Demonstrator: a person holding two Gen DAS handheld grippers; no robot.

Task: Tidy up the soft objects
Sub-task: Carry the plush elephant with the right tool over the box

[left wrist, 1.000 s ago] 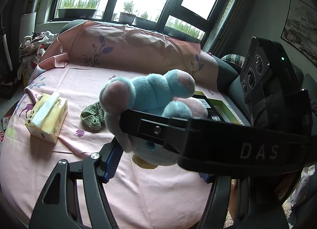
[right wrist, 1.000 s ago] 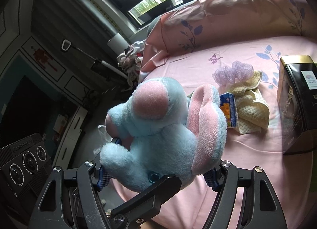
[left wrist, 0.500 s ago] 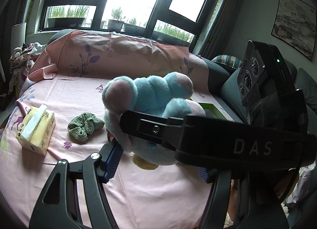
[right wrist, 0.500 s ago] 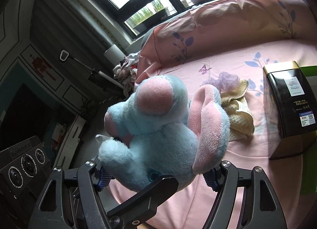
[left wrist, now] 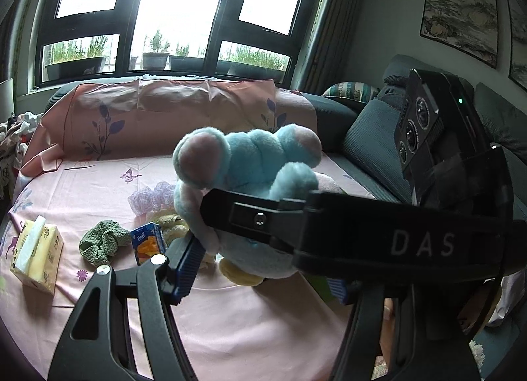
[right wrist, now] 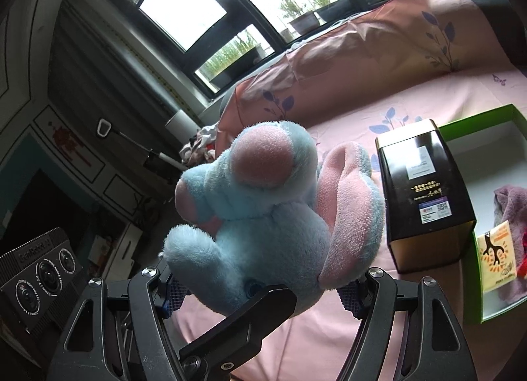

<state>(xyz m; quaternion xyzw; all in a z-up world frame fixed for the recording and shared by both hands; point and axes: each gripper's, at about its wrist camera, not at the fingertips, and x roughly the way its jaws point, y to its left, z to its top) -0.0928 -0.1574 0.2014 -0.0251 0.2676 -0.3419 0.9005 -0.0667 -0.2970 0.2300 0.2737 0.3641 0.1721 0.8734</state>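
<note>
**Both grippers carry the plush toy toward the green box**

Gripper pair first: your right gripper (right wrist: pixel 260 285) and left gripper (left wrist: pixel 260 265) each clamp the blue-and-pink plush toy (right wrist: pixel 273 216), holding it off the pink sheet (left wrist: pixel 98 183) of the bed. Compared with a second ago, the view has swung sideways: the black tin (right wrist: pixel 425 200) now sits close beside the toy, and a green-edged box (right wrist: pixel 513 117), unseen before, appears just past it, holding what looks like a purple cloth (right wrist: pixel 507 200), though the edge blurs. The tissue pack (left wrist: pixel 36 256) and green scrunchie (left wrist: pixel 102 244) lie behind on the left. You are likely nearing the drop.
</note>
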